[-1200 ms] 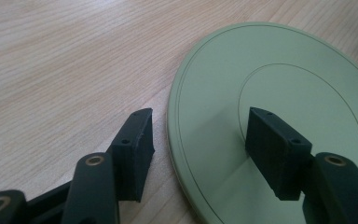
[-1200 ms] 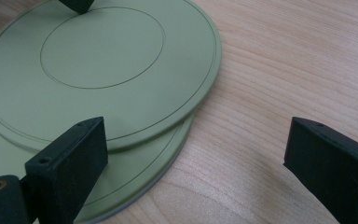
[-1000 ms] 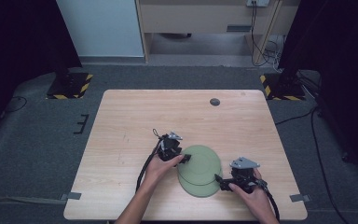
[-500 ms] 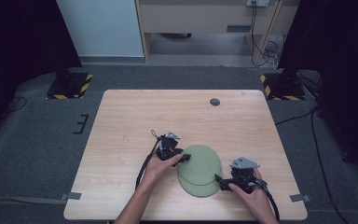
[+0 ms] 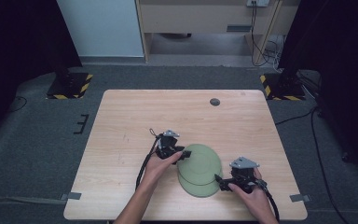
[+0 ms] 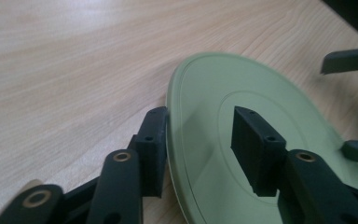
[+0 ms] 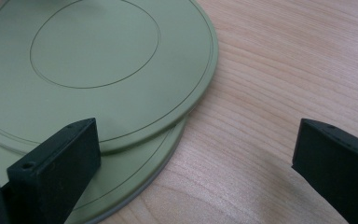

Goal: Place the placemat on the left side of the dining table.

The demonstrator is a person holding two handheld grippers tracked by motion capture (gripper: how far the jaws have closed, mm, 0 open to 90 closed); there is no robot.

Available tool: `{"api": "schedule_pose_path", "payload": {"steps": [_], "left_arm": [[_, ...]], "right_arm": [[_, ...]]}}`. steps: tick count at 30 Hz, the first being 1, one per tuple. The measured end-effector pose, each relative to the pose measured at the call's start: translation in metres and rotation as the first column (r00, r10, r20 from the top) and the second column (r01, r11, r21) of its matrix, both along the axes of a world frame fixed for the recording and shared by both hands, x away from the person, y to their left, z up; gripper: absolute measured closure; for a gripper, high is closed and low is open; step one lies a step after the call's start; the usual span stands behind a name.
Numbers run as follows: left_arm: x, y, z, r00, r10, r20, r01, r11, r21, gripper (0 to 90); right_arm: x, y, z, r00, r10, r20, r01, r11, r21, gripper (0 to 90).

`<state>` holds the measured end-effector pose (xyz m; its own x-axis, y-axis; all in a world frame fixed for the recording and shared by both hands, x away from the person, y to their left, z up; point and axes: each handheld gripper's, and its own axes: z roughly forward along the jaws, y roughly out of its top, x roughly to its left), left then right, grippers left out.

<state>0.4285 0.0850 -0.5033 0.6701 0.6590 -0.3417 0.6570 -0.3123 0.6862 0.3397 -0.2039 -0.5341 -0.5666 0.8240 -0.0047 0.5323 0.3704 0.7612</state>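
Two green plates sit stacked near the front of the worktop [image 5: 121, 121], the top plate [image 5: 199, 161] shifted a little off the bottom plate [image 5: 200, 190]. The left gripper [image 6: 198, 144] straddles the top plate's rim, one jaw outside against the edge, the other over the plate's face; its jaws have just been closing but are not yet pinching. The right gripper [image 7: 196, 163] hangs beside the stack with jaws wide apart, one above the plates, one over bare wood.

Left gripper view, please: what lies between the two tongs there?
The rim of the upper green plate; the left gripper straddles it, one tong outside, one over it, and has been closing.
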Motion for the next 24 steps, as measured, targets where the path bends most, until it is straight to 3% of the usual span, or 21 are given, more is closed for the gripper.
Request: {"api": "schedule_pose_path", "payload": {"steps": [5, 7, 9, 10, 13, 20, 24], "left_arm": [[-0.002, -0.002, 0.007, 0.9998, -0.018, 0.010, 0.019, 0.9998, -0.010, 61.6], [-0.002, -0.003, 0.006, 0.9994, -0.035, -0.007, 0.035, 0.9988, -0.035, 65.6], [-0.004, -0.005, 0.006, 0.9990, -0.039, -0.023, 0.037, 0.9954, -0.088, 70.9], [-0.004, -0.006, 0.007, 0.9991, -0.037, -0.019, 0.035, 0.9952, -0.092, 70.9], [-0.006, -0.013, 0.011, 0.9994, -0.032, 0.013, 0.033, 0.9986, -0.042, 75.1], [-0.009, -0.016, 0.013, 0.9980, -0.025, 0.058, 0.024, 0.9997, 0.005, 82.2], [-0.009, -0.016, 0.016, 0.9974, -0.021, 0.069, 0.021, 0.9998, -0.005, 83.6]], "right_arm": [[0.000, 0.000, 0.000, 1.0000, 0.000, 0.000, 0.000, 1.000, 0.000, 0.9], [0.000, 0.000, 0.000, 1.0000, 0.000, -0.001, 0.000, 1.000, 0.000, 0.9], [0.000, 0.000, 0.000, 1.0000, 0.000, -0.001, 0.000, 1.000, 0.000, 0.9], [0.000, 0.000, 0.000, 1.0000, 0.000, -0.001, 0.000, 1.000, 0.000, 0.9], [0.000, 0.000, 0.000, 1.0000, 0.000, 0.002, 0.000, 1.000, -0.001, 0.9], [0.000, 0.000, 0.000, 1.0000, -0.002, 0.002, 0.002, 1.000, 0.001, 1.0], [0.000, -0.001, 0.000, 1.0000, -0.003, -0.003, 0.003, 1.000, 0.011, 2.7]]}}
